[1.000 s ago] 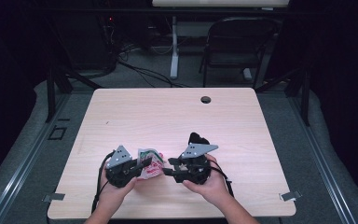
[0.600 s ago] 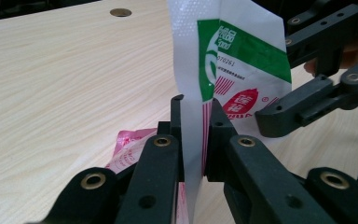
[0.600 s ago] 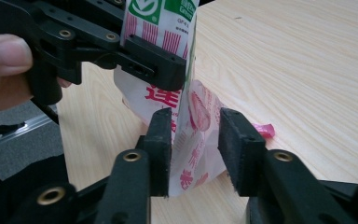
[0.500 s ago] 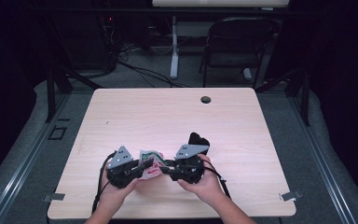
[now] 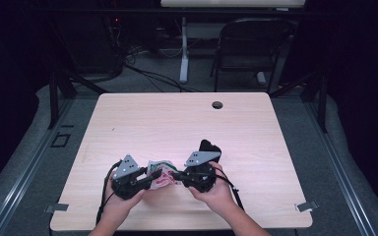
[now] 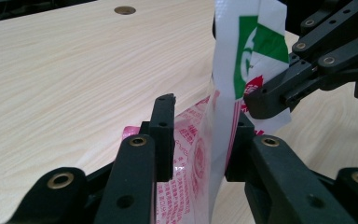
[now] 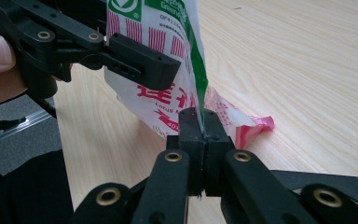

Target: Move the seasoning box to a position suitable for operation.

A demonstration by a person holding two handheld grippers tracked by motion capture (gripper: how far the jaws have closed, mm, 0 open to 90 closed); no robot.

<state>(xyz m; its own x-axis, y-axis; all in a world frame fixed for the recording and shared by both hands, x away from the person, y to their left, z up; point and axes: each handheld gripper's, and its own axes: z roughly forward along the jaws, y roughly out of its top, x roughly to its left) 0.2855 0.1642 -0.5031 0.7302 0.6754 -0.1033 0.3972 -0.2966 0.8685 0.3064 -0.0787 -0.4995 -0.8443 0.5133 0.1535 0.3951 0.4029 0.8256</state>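
A: In the high view, where is the bag (image 5: 161, 173)?

B: It hangs between the left gripper (image 5: 145, 181) and the right gripper (image 5: 177, 175), low over the near part of the desk (image 5: 177, 123).

A: And the left gripper view?

B: Its fingers (image 6: 164, 135) have just been opening; they stand spread, with the bag loose between them.

A: The right gripper view?

B: Its fingers (image 7: 190, 135) have just closed and now pinch the bag's edge.

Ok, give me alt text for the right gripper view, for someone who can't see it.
The right gripper has its two black jaws clamped on the edge of a white, red and green plastic bag held above a light wooden table. The left gripper, jaws just opening, reaches in at the bag from the upper left.
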